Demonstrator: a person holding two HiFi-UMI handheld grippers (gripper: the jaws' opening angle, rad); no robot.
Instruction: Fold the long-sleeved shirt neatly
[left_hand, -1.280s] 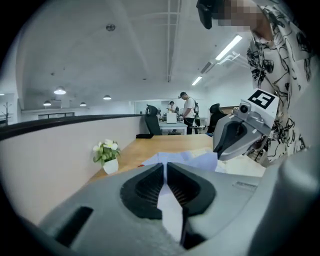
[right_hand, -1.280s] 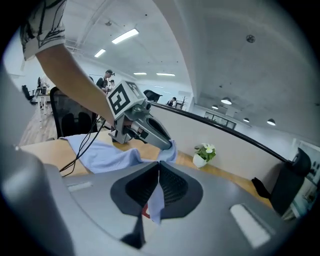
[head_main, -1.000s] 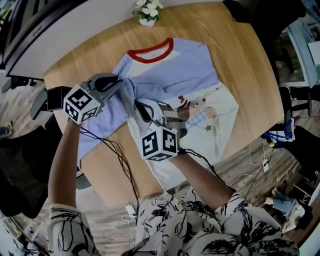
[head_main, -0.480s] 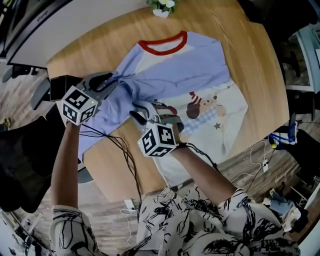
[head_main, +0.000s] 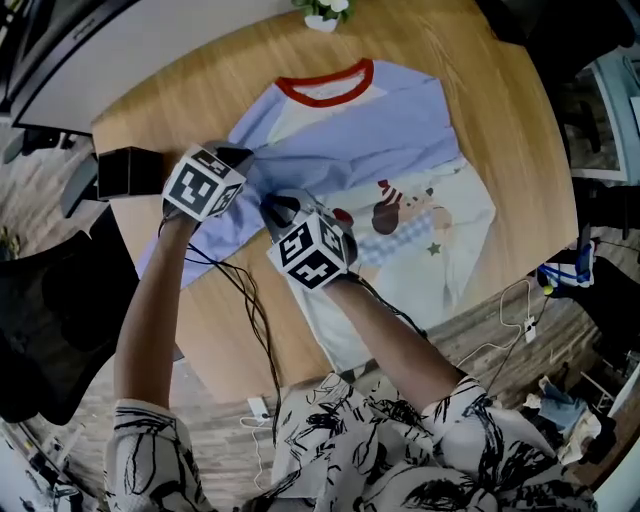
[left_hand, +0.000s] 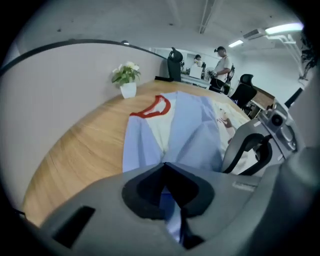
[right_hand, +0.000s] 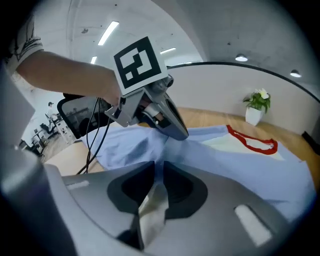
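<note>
shirt (head_main: 400, 140) covers the bench's (head_main: 500, 110) middle. bare wood lies open at the far right and near left. a plant pot (head_main: 322, 12) stands at the far edge, a black box (head_main: 128, 172) at the left edge; cables (head_main: 248, 300) cross the near side.

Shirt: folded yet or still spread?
Mostly spread: the shirt lies flat on the table, red collar and printed front uncovered; only blue fabric near one sleeve is bunched.

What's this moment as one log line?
shirt: lying on table | left gripper: shut on shirt | right gripper: just closing, pinching shirt
</note>
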